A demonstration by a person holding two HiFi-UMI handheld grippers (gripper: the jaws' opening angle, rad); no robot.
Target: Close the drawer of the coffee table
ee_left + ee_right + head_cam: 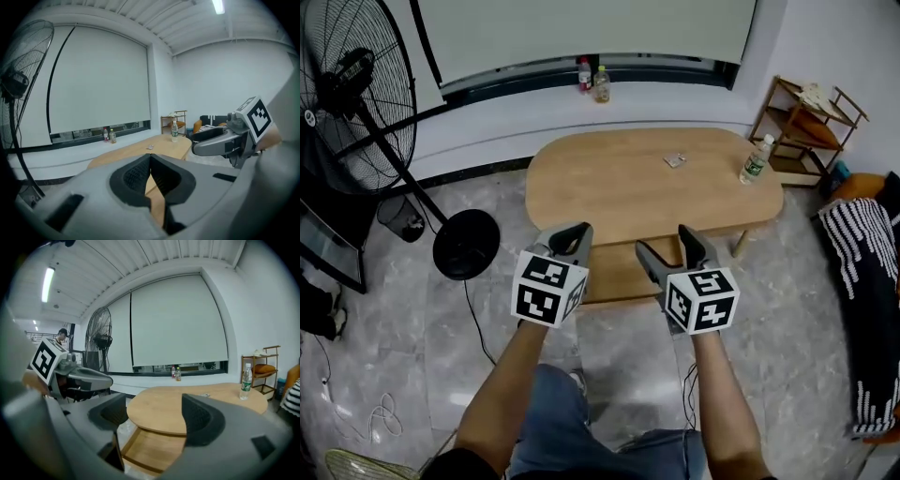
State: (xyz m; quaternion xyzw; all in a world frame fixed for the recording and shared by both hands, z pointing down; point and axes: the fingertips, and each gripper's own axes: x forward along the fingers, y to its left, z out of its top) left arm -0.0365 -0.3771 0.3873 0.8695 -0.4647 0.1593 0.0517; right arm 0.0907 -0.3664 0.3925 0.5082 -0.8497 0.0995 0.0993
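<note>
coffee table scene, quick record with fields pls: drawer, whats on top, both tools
drawer: pulled out from under the coffee table toward the person; the part that shows is bare wood
table top: water bottle near the right end, small flat packet nearer the middle
left tool: shut, nothing between the jaws, held over the drawer's left side
right tool: open wide, empty, held over the drawer's right side
contact: neither tool appears to touch the drawer
</note>
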